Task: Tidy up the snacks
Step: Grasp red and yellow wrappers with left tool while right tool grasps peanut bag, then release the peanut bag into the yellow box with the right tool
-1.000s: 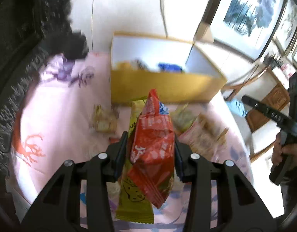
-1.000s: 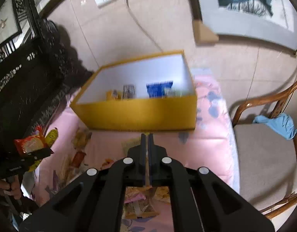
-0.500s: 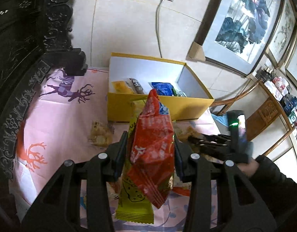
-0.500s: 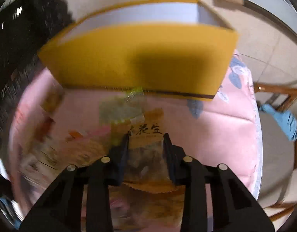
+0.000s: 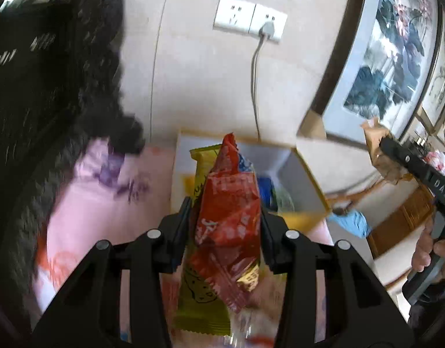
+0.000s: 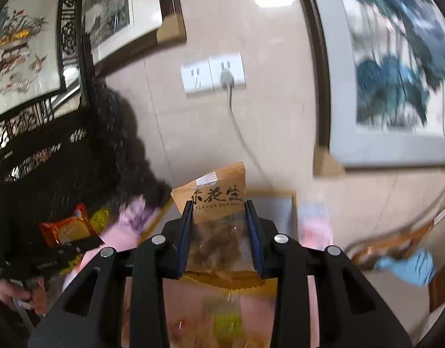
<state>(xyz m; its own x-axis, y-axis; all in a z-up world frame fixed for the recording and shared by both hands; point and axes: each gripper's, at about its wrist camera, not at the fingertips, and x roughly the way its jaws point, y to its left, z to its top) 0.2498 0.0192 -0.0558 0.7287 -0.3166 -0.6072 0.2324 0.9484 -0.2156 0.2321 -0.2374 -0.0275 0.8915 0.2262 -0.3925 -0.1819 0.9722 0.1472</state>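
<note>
My left gripper [image 5: 225, 211] is shut on two packets at once: a red snack packet [image 5: 228, 203] and, behind it, a yellow packet [image 5: 202, 304]. They hang in front of the open yellow box [image 5: 306, 174], which holds several snacks. My right gripper [image 6: 219, 208] is shut on a brown peanut packet [image 6: 213, 194], lifted off the pink cloth [image 6: 312, 232]. In the left wrist view the right gripper [image 5: 396, 153] appears at the right, with the brown packet [image 5: 376, 142] in its tip. The right wrist view shows the left gripper [image 6: 71, 246] at the lower left, carrying its red packet [image 6: 68, 229].
The box stands against a tiled wall with a socket and plug [image 5: 266, 26]. Framed paintings [image 5: 396, 43] lean at the right, and dark carved furniture [image 5: 48, 87] borders the left. A wooden chair with a blue cloth [image 6: 408, 264] is at the right. Loose snacks [image 6: 222, 322] lie on the cloth.
The right gripper went down onto the peanut packet, closed on it and lifted it. Both grippers have risen and tilted up toward the wall. The left grip is unchanged.
</note>
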